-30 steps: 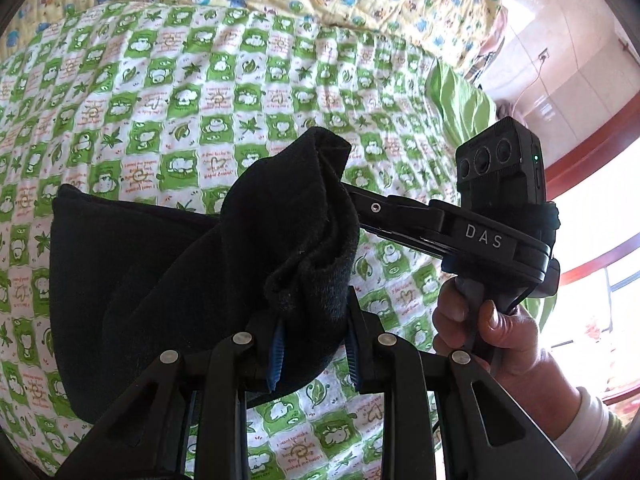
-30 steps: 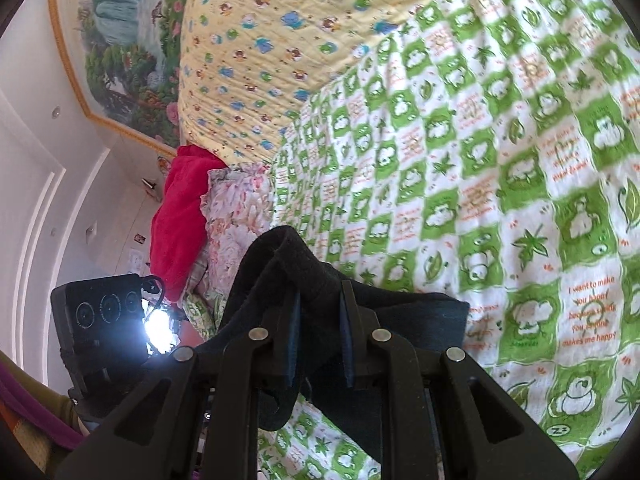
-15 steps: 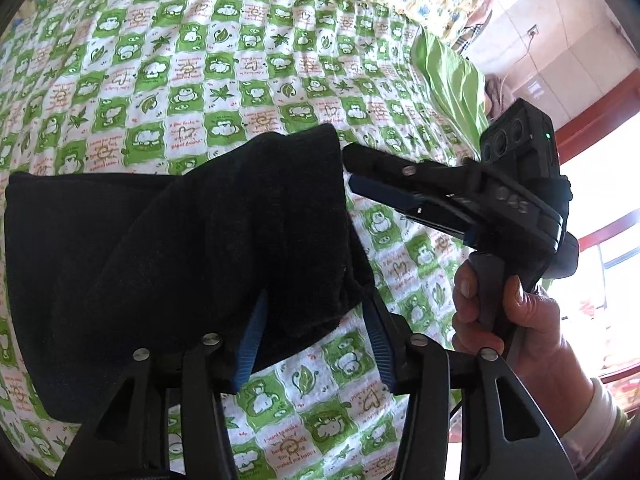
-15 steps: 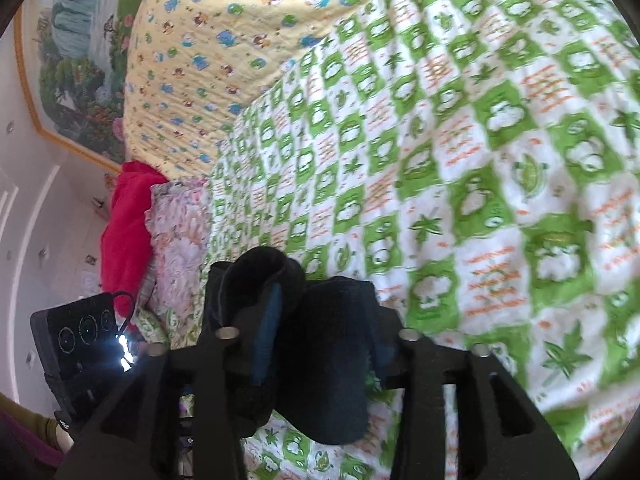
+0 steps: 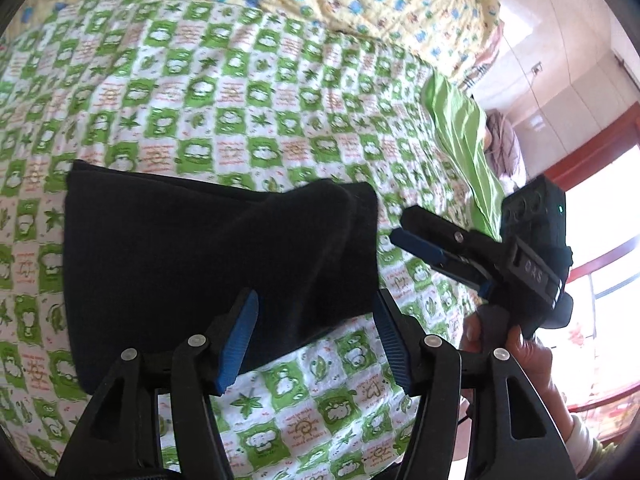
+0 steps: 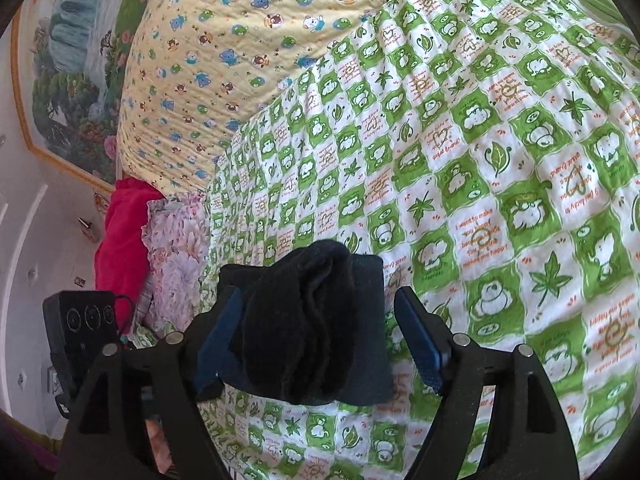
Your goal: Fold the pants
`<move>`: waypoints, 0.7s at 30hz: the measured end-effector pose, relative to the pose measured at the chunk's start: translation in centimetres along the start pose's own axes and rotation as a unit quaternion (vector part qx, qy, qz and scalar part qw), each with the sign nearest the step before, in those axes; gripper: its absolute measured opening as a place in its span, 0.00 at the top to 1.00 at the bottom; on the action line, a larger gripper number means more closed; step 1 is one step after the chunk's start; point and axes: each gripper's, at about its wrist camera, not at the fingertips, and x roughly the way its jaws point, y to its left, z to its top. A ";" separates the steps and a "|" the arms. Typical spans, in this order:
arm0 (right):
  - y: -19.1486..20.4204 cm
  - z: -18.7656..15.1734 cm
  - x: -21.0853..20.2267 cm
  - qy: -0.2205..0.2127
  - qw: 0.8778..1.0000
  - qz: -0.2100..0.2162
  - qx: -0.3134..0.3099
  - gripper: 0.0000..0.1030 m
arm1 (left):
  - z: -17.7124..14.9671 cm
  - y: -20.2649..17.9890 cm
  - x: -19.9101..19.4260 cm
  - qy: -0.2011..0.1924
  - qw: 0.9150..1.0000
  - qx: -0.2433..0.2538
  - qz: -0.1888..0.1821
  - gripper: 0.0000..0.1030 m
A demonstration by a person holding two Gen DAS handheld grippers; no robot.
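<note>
The black pants (image 5: 200, 248) lie folded in a flat block on the green-and-white checked bedspread (image 5: 240, 92). A loose fold stands up along their right edge. My left gripper (image 5: 316, 340) is open just above their near edge, holding nothing. My right gripper (image 6: 320, 340) is open too, its blue pads on either side of the pants' bunched end (image 6: 308, 320) without pinching it. The right gripper also shows in the left wrist view (image 5: 416, 232), just right of the pants, held by a hand.
A yellow quilt with cartoon bears (image 6: 240, 40) lies at the bed's far end. A red cloth (image 6: 124, 240) and a flowered pillow (image 6: 176, 248) sit at one side. A plain green cloth (image 5: 460, 128) lies by the other edge, near a bright window.
Both grippers were shut on the pants' raised fold a second ago. Both have opened and let it go. The fold has dropped onto the pants, and both grippers have pulled back a little.
</note>
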 end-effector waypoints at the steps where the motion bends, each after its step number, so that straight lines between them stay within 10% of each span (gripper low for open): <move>1: 0.2 -0.2 0.1 0.002 1.000 -0.003 -0.001 0.23 | 0.1 0.6 -0.4 -0.004 1.000 -0.007 0.003 0.41; 21: 5.4 -1.6 1.3 0.026 0.996 -0.057 -0.059 0.14 | -0.4 7.7 -4.8 -0.059 0.993 -0.094 0.029 0.35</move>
